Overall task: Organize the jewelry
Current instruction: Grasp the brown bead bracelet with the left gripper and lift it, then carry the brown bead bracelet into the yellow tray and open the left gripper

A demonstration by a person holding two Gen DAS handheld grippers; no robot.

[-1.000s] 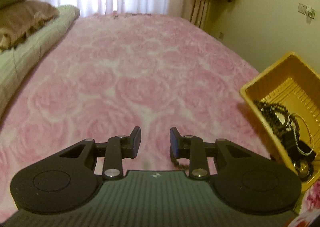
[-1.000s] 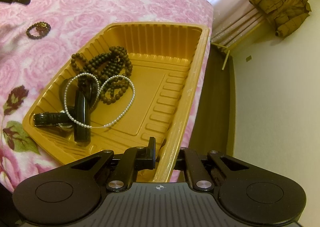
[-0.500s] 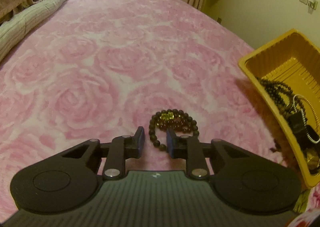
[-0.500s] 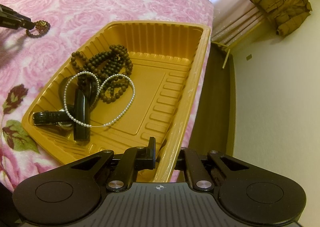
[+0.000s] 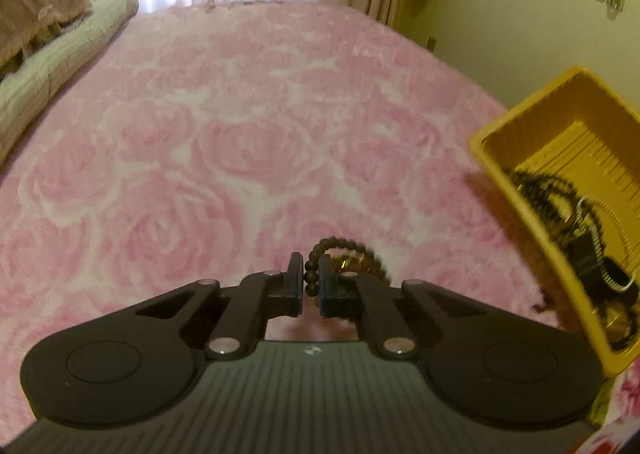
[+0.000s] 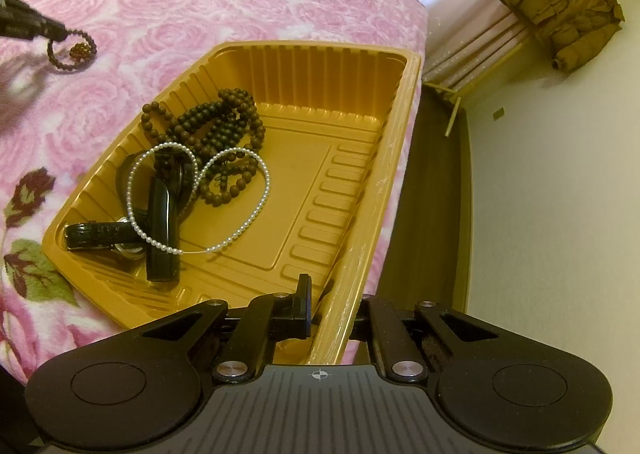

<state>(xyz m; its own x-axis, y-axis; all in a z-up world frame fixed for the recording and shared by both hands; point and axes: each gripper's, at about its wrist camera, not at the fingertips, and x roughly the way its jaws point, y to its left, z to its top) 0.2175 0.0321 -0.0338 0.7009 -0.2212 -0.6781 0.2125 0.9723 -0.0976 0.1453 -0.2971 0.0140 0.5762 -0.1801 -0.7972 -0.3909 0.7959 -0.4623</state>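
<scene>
Item 1, bead bracelet (image 5: 347, 254): a small loop of dark brown beads with one gold-coloured ornament, on the pink rose-patterned bedspread (image 5: 248, 126) a short way off the tray's corner. The left gripper (image 5: 310, 281) has just been closing, and its two pads now pinch the near side of the loop; beads show in the narrow slit between them. From the right wrist view the same bracelet (image 6: 72, 51) hangs off the gripper's tip at the far left edge, with the rest of the loop low against the bedspread; whether it touches cannot be told.

Item 2, yellow plastic tray (image 6: 360, 222): ribbed walls, flat stepped floor, set at the edge of the bed. The right gripper (image 6: 332, 306) is clamped on the near rim, one finger inside the wall and the other outside it.

Item 3, contents of tray, all gathered toward its left end:
- long string of dark wooden beads (image 6: 216, 126), heaped in several coils;
- white pearl strand (image 6: 200, 198), laid in two loops over the other pieces;
- black wristwatch (image 6: 160, 230), strap glossy, with its metal case partly hidden beneath.
The right half of the tray floor is bare.

Item 4, surroundings: folded green quilt (image 5: 60, 66) and a brown pillow (image 5: 36, 18) at the bed's left side; a brown padded jacket (image 6: 564, 10) hanging by the curtains.
</scene>
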